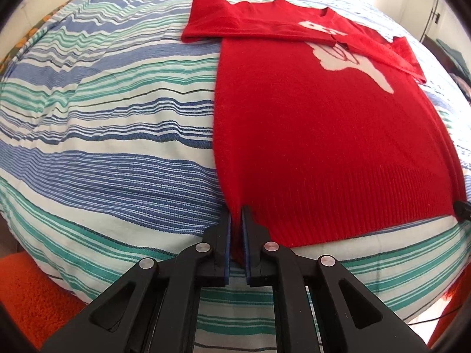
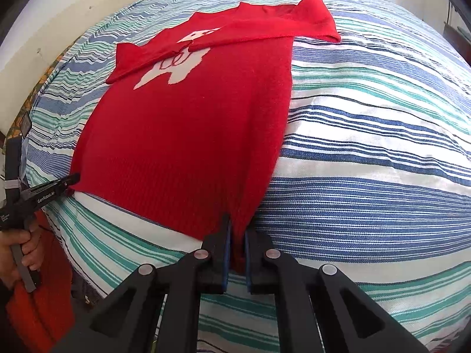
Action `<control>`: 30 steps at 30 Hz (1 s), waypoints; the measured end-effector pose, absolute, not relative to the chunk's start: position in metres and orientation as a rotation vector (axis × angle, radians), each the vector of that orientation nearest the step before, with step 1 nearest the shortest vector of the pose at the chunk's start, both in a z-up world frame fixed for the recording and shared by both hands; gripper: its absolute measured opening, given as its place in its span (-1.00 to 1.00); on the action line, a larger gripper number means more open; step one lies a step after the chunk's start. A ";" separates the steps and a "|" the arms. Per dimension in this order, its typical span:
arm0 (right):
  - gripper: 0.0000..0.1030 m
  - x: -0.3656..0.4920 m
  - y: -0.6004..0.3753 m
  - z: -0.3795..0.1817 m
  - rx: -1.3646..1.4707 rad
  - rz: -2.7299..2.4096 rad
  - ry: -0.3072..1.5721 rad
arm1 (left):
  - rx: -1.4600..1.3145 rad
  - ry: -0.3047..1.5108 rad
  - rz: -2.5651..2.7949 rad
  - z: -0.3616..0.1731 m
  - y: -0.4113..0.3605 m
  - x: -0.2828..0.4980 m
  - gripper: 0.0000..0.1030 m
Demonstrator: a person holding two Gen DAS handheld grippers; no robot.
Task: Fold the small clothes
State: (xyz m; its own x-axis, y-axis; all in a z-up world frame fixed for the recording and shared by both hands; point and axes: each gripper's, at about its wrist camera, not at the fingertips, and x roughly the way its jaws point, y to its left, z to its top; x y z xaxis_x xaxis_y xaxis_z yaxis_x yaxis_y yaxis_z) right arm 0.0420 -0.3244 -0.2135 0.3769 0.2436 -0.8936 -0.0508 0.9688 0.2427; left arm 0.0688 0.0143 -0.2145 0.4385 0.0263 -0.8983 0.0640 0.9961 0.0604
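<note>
A small red knit sweater [image 1: 318,123] with a white animal figure lies flat on the striped bed, both sleeves folded across its chest. My left gripper [image 1: 236,220] is shut on the sweater's near left hem corner. My right gripper [image 2: 238,229] is shut on the near right hem corner of the sweater [image 2: 191,135]. The left gripper also shows at the left edge of the right wrist view [image 2: 69,180], and the right gripper's tip shows at the right edge of the left wrist view [image 1: 463,209].
The bed [image 1: 103,147] has a blue, green and white striped cover [image 2: 368,147]. An orange rug [image 1: 29,288] lies below the bed's near edge. A pale wall [image 2: 59,14] stands beyond the bed's far left side.
</note>
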 end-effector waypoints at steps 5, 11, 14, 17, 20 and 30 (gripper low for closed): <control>-0.39 0.029 -0.350 -0.207 0.342 0.241 1.281 | 0.236 1.142 0.131 -0.200 0.021 0.048 0.88; -0.22 0.037 -0.387 -0.143 0.116 0.054 1.229 | -0.059 1.001 0.258 -0.160 0.086 0.039 0.85; -0.11 0.092 -0.359 -0.105 -0.083 0.125 1.121 | -0.150 0.994 0.333 -0.166 0.110 0.050 0.85; -0.01 0.159 -0.300 -0.098 -0.307 0.264 1.009 | -0.172 1.045 0.390 -0.181 0.124 0.058 0.82; -0.01 0.219 -0.240 -0.137 -0.506 0.372 0.992 | -0.210 1.080 0.415 -0.191 0.134 0.059 0.80; -0.88 0.302 -0.267 -0.185 -0.213 0.262 0.984 | -0.171 1.119 0.426 -0.200 0.127 0.068 0.81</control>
State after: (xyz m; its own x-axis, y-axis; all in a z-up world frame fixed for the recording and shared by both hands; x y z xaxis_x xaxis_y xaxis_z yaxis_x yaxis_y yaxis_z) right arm 0.3021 -0.2666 -0.1850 0.5269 0.1214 -0.8412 -0.3128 0.9480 -0.0591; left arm 0.0681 0.1269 -0.1998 0.3662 0.2450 -0.8977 -0.4140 0.9069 0.0786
